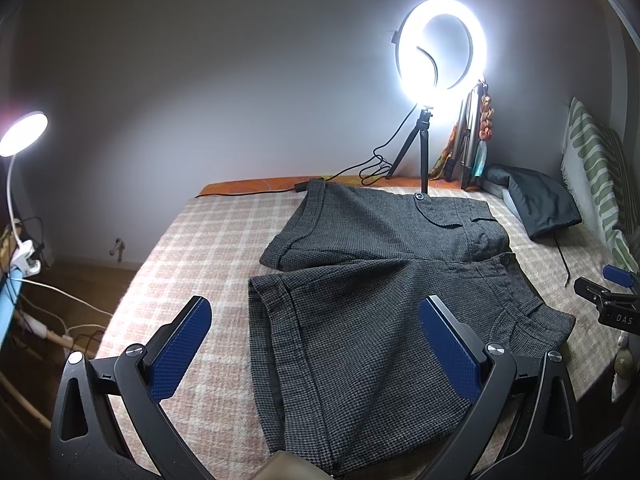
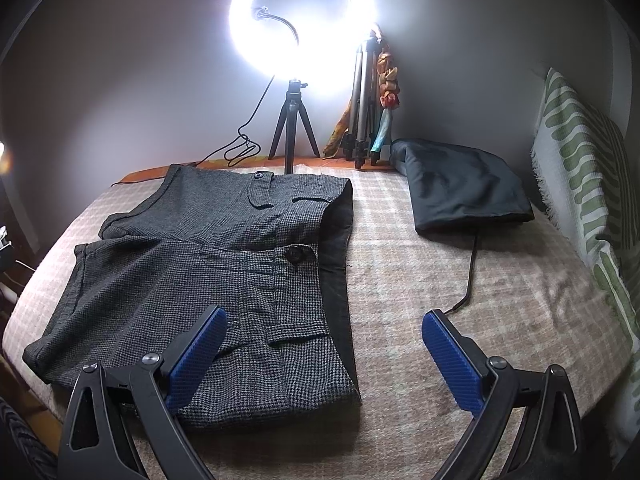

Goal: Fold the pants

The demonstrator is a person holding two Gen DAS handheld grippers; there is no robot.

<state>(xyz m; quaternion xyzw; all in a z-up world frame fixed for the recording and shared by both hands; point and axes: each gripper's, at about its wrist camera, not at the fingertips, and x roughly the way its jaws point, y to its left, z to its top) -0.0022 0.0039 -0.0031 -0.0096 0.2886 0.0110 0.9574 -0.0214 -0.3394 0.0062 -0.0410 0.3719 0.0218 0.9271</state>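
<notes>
The shorts (image 1: pixel 360 280) are lying spread flat on the checked blanket (image 1: pixel 192 248), which is serving as the reference surface here. They are dark grey with a fine houndstooth weave, and the two legs are lying side by side with cuffed hems pointing toward the blanket's left edge. The waistband is running along the side nearer the blanket's right half, showing a dark lining strip in the right wrist view. Two dark buttons are showing, one at the far end of the waistband (image 2: pixel 259 175) and one near its middle (image 2: pixel 295 254). Flapped pockets are visible on both legs. The fabric is lying mostly smooth, with slight creases around the crotch seam.

The left gripper (image 1: pixel 316 348) is hovering above the near leg, jaws wide apart and holding nothing. The right gripper (image 2: pixel 322 356) is hovering over the near waistband corner, jaws likewise wide apart and empty; its left finger appears to be just above the cloth, though contact cannot be confirmed from this angle.

A lit ring lamp (image 2: pixel 302 24) on a small tripod is standing at the blanket's far edge. A folded dark cloth (image 2: pixel 464 184) is resting on the blanket's far right corner, apart from the shorts. A striped green and white throw (image 2: pixel 580 184) is hanging along the blanket's right side.
</notes>
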